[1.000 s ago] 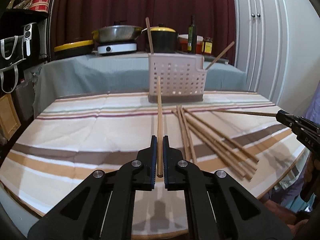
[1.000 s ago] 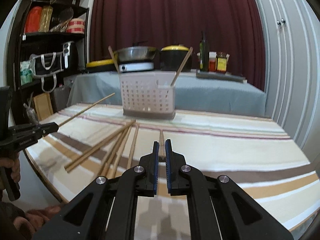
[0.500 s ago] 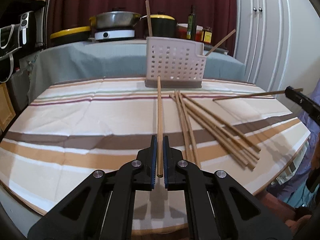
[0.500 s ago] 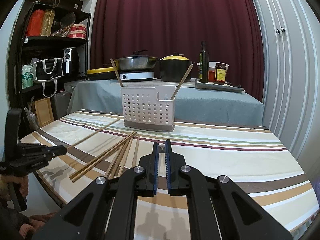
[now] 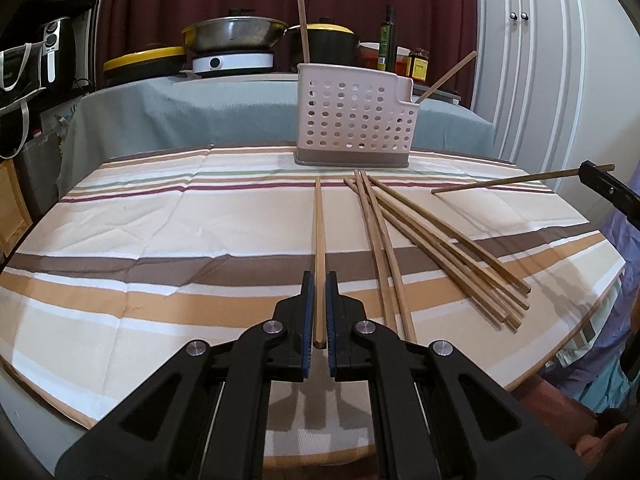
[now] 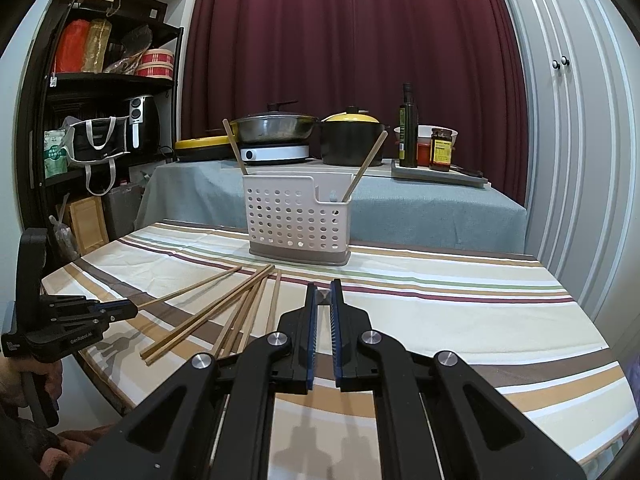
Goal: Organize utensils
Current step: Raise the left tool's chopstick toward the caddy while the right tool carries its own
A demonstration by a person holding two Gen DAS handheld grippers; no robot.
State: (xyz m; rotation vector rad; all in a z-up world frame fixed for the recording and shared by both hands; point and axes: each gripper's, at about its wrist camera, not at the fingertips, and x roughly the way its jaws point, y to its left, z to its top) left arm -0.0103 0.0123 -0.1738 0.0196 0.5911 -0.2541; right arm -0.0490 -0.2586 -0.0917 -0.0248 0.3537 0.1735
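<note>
Fingers of both grippers are pressed shut, each on a single chopstick. Left gripper (image 5: 319, 312) clamps the near end of its chopstick (image 5: 319, 236), whose long axis runs straight ahead toward the perforated white utensil holder (image 5: 354, 118) at the far side of the striped tablecloth (image 5: 160, 232). Right gripper (image 6: 323, 312) pinches its own chopstick (image 5: 516, 179) near one end — from the left wrist view the stick juts sideways, roughly level, off to the holder's right. Loose chopsticks (image 5: 432, 240) fan out on the cloth in front of the holder, between the two grippers; two more already stand inside it. Judging by alignment, the left stick points at the holder, though it needs tipping upright to drop in — the right one also needs turning.
</note>
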